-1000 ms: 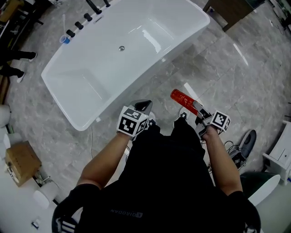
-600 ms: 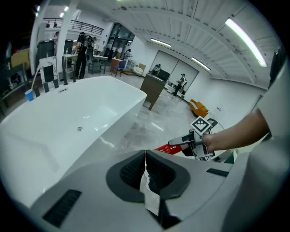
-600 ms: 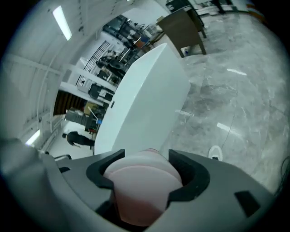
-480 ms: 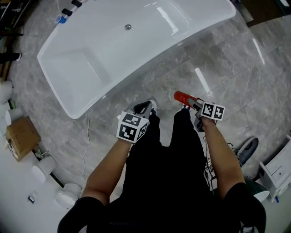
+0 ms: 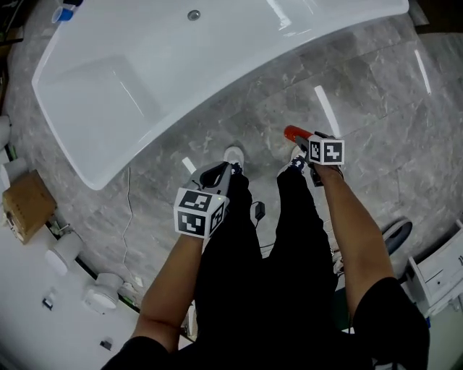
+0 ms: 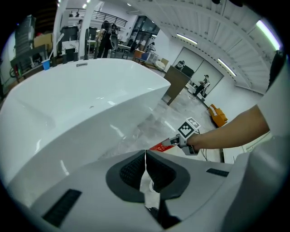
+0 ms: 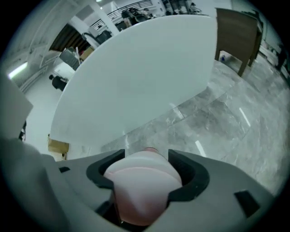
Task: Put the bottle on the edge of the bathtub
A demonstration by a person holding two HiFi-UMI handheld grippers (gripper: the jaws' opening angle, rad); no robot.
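Note:
A red bottle [image 5: 294, 134] sticks out of my right gripper [image 5: 309, 142], which is shut on it above the grey marble floor. In the right gripper view its pale end [image 7: 142, 179] fills the space between the jaws. The white bathtub [image 5: 108, 94] lies ahead across the top of the head view, and its outer wall [image 7: 145, 68] fills the right gripper view. My left gripper [image 5: 217, 173] is shut with nothing in it, held low near my left leg. From the left gripper view the tub [image 6: 77, 104] and the red bottle [image 6: 161, 146] in the other gripper both show.
A cardboard box [image 5: 25, 204] and white round fixtures [image 5: 65, 249] stand at the left. A blue cup [image 5: 64, 13] sits on the tub's far rim. A white cabinet [image 5: 441, 278] is at the lower right. A cable [image 5: 128, 217] runs over the floor.
The view has swung: the tub now sits higher and further left in the head view. My right gripper with the bottle has risen slightly; the left gripper has dropped lower.

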